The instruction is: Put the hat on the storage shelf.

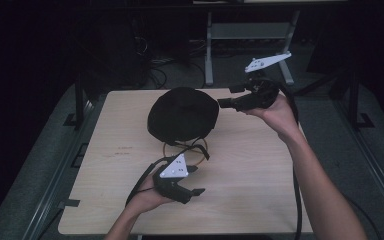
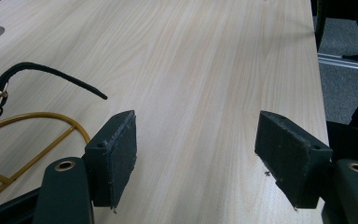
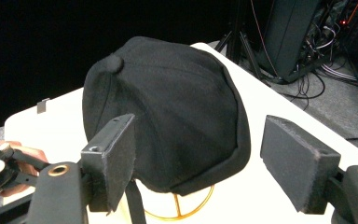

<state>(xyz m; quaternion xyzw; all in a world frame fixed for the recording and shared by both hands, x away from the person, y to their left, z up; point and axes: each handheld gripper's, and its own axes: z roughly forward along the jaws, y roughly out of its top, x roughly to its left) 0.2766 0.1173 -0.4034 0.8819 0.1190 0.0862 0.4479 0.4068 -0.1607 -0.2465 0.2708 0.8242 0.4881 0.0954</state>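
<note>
High view: I log one black cap (image 1: pixel 182 114) at centre frame, sitting on a gold wire stand (image 1: pixel 185 150) on the wooden table (image 1: pixel 250 200), a black strap (image 1: pixel 192 146) trailing from under it. My right gripper (image 1: pixel 226 96), upper right of centre, hangs just beside the cap's rim, jaws spread, nothing between them. My left gripper (image 1: pixel 196 181), lower centre, sits near the stand, jaws likewise spread and unloaded.
</note>
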